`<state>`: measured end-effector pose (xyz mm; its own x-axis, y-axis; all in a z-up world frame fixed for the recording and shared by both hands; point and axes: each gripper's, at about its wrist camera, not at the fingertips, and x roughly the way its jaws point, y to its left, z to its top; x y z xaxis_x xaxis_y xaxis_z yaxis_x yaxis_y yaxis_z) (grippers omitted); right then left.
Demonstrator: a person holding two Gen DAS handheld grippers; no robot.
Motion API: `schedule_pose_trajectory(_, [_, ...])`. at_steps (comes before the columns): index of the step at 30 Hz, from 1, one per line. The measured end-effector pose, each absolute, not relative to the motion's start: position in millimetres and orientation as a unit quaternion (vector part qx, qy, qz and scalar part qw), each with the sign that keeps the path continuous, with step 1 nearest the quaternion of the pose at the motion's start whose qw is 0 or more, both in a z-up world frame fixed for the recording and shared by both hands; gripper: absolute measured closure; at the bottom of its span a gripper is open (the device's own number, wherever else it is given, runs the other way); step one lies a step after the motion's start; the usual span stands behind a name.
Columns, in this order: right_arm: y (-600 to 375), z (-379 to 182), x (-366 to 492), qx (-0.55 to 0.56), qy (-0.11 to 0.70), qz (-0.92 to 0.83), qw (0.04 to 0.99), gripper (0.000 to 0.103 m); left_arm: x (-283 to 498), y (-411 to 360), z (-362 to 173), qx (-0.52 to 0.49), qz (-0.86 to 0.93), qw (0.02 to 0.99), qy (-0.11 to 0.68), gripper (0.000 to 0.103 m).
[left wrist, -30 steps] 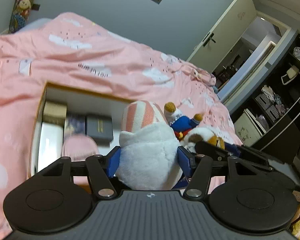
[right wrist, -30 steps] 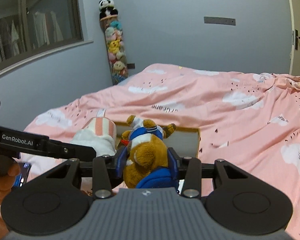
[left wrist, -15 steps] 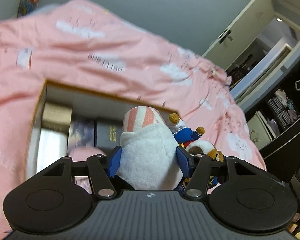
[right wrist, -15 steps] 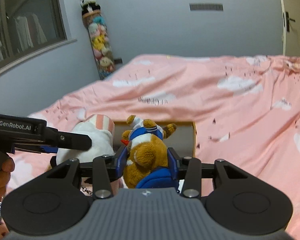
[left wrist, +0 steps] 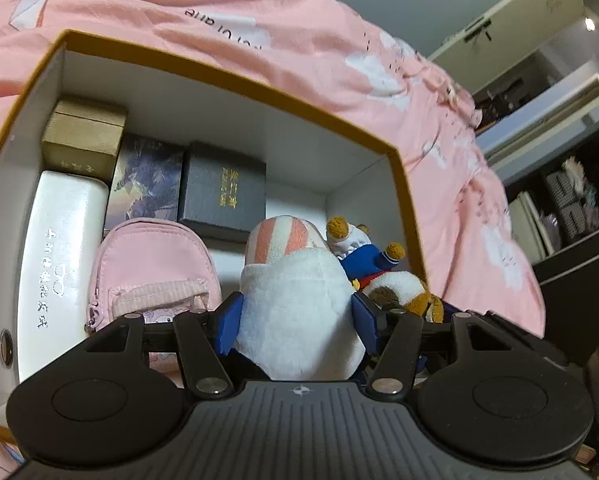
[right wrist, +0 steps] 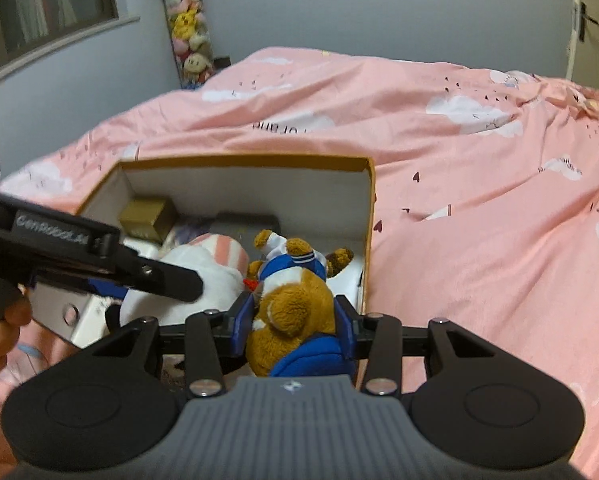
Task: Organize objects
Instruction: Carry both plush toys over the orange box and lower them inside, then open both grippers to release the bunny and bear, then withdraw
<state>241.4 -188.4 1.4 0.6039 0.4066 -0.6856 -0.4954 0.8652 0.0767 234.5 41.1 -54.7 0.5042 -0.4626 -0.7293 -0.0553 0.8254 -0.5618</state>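
Both of your grippers are coming down closer to the open box [left wrist: 235,80] on the bed [right wrist: 479,184] than a second ago. Your left gripper [left wrist: 295,316] is clamping the white plush [left wrist: 299,312], jaws partway open around it, over the box's right end. Just right of it, your right gripper [right wrist: 295,324] is squeezing the brown plush [right wrist: 295,304], near the pink pouch [left wrist: 155,264].
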Motion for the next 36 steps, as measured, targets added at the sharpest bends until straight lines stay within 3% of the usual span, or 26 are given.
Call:
schedule_pose_trajectory(16, [-164.2, -14.1, 244.8, -0.177, 0.400, 0.273, 0.857, 0.057, 240.2, 27.3, -65.9, -0.233, -0.123, 0.826, 0.499, 0.036])
schedule_pose_trajectory(24, [-175.4, 1.8, 240.4, -0.178, 0.408, 0.297, 0.845, 0.059, 222.1, 32.8, -34.6, -0.195, -0.143, 0.840, 0.486, 0.037])
schedule_pose_trajectory(27, [-177.9, 9.2, 240.5, -0.183, 0.408, 0.308, 0.840, 0.071, 220.4, 29.9, -27.7, -0.183, -0.147, 0.842, 0.486, 0.041])
schedule_pose_trajectory(30, [-176.5, 11.2, 244.7, -0.194, 0.410, 0.315, 0.833, 0.087, 225.3, 22.7, -34.8, -0.176, -0.144, 0.837, 0.498, 0.057])
schedule_pose_trajectory(31, [-175.7, 10.1, 246.3, -0.199, 0.411, 0.315, 0.832, 0.088, 226.6, 20.5, -38.5, -0.173, -0.144, 0.835, 0.501, 0.064])
schedule_pose_trajectory(36, [-172.9, -1.8, 257.7, -0.203, 0.441, 0.325, 0.812, 0.096, 226.4, 16.0, -53.5, -0.167, -0.134, 0.833, 0.510, 0.073])
